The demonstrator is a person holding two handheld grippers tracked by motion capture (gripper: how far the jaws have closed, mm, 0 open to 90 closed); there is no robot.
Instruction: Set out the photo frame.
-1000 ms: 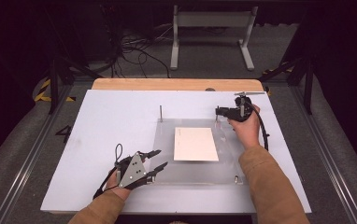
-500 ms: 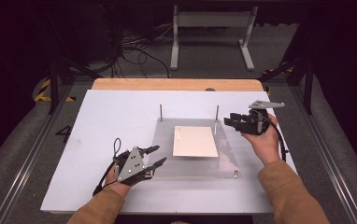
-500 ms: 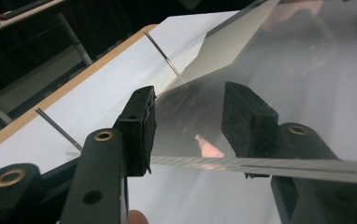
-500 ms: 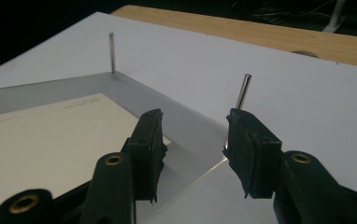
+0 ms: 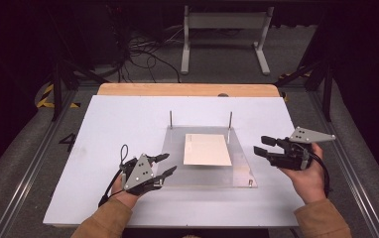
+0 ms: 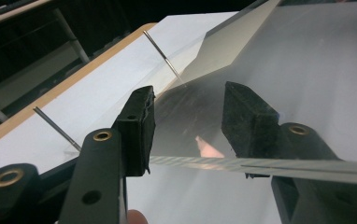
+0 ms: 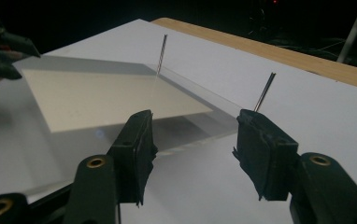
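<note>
A clear plate (image 5: pixel 242 168) lies on the white board (image 5: pixel 118 124) with a cream sheet (image 5: pixel 207 149) on its middle. Two thin metal pins (image 5: pixel 171 119) (image 5: pixel 230 120) stand at its back corners. My left gripper (image 5: pixel 168 163) rests at the plate's front left, jaws apart, with the plate's edge (image 6: pixel 190 162) crossing in front of them and no pad pressing on it. My right gripper (image 5: pixel 259 145) hovers just right of the plate and points left at it. Its jaws have just been opening and nothing is between them. In the right gripper view the sheet (image 7: pixel 106 95) lies ahead of that gripper (image 7: pixel 193 116).
The board sits on a wooden table top (image 5: pixel 187 89) whose strip shows at the back. A small stud (image 5: pixel 250 182) stands at the plate's front right corner. Dark floor, cables and a metal stand (image 5: pixel 224 29) lie beyond the table.
My right gripper has come away from the back right pin, moving right and toward the front, and its jaws have spread. The left gripper has stayed where it was.
</note>
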